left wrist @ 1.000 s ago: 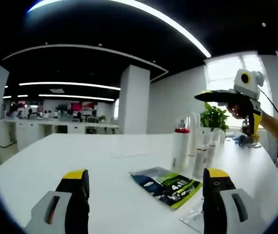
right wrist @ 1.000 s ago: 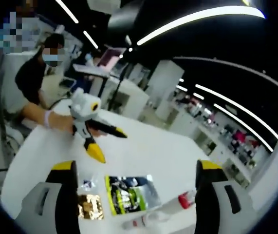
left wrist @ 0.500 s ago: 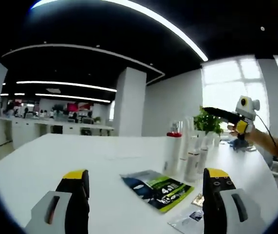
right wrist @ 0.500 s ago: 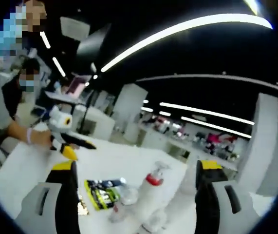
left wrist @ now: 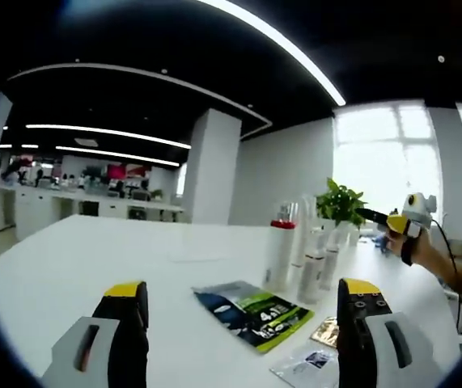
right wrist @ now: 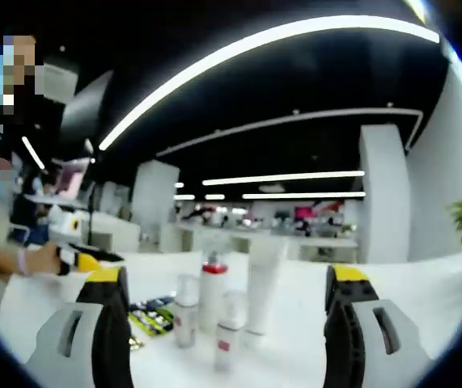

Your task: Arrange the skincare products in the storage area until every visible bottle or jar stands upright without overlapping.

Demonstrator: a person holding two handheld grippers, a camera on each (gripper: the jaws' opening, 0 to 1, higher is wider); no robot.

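In the left gripper view, the left gripper hangs low over a white table, its two yellow-tipped jaws wide apart with nothing between them. Just beyond the gap between the jaws lies a flat green-and-blue sachet, and nearer the right jaw lie a small gold packet and a clear packet, all flat on the table. Farther off, right of centre, the skincare bottles stand upright in a close cluster: a white bottle with a red cap at the left of the group, and smaller white bottles beside it, some partly hidden behind one another. All are well apart from the left gripper. Behind the cluster stands a green potted plant. At the far right a person's hand holds the right gripper, its jaws pointing left; how far they are open cannot be told here.

In the right gripper view, a hand at the far left holds the left gripper. The right gripper has its jaws spread wide and holds nothing. The sachet lies left of the bottles. Beyond the gap the red-capped bottle stands upright among clear-capped small bottles and a tall white tube, near but clear of the jaws.
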